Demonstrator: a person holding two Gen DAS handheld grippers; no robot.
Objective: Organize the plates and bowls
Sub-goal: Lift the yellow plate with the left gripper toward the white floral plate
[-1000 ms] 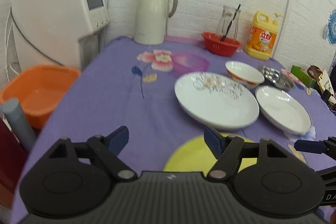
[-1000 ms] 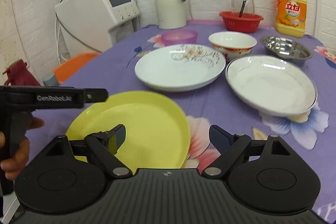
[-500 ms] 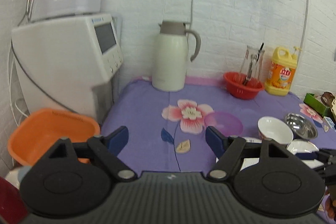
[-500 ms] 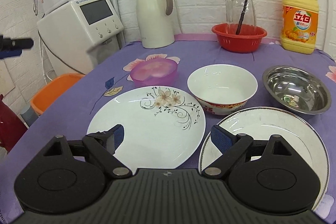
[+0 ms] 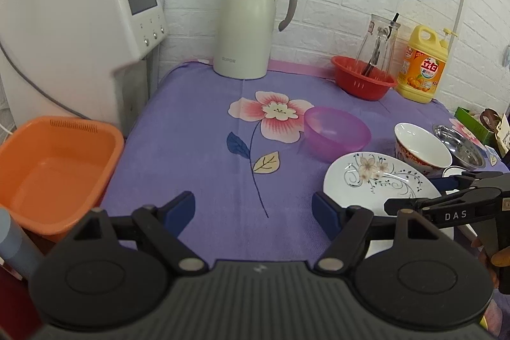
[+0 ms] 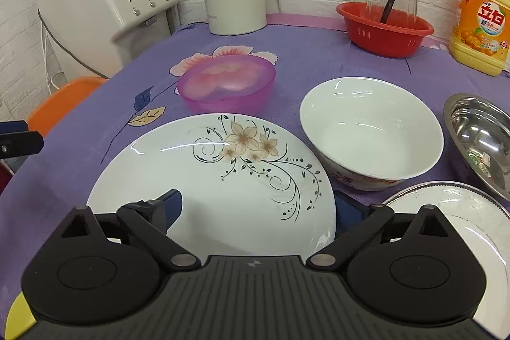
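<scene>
A white plate with a flower pattern [image 6: 216, 180] lies on the purple tablecloth; it also shows in the left wrist view [image 5: 376, 180]. My right gripper [image 6: 258, 206] is open, low over the plate's near edge, with the jaws spread about as wide as the plate's near part. Behind stand a translucent pink bowl [image 6: 226, 85], a white bowl [image 6: 373, 129], a steel bowl [image 6: 484, 139] and a second white plate [image 6: 462, 228]. A yellow plate edge [image 6: 19, 317] shows bottom left. My left gripper [image 5: 253, 211] is open and empty over bare cloth, left of the plates.
An orange basin [image 5: 54, 168] sits off the table's left edge. At the back stand a white thermos jug [image 5: 248, 24], a red basket with a glass jar [image 5: 363, 78], a yellow detergent bottle [image 5: 424, 66] and a water dispenser [image 5: 76, 31].
The right gripper has moved forward from over the yellow plate to the flowered plate. The left view swung up and left, then dropped back toward the table.
</scene>
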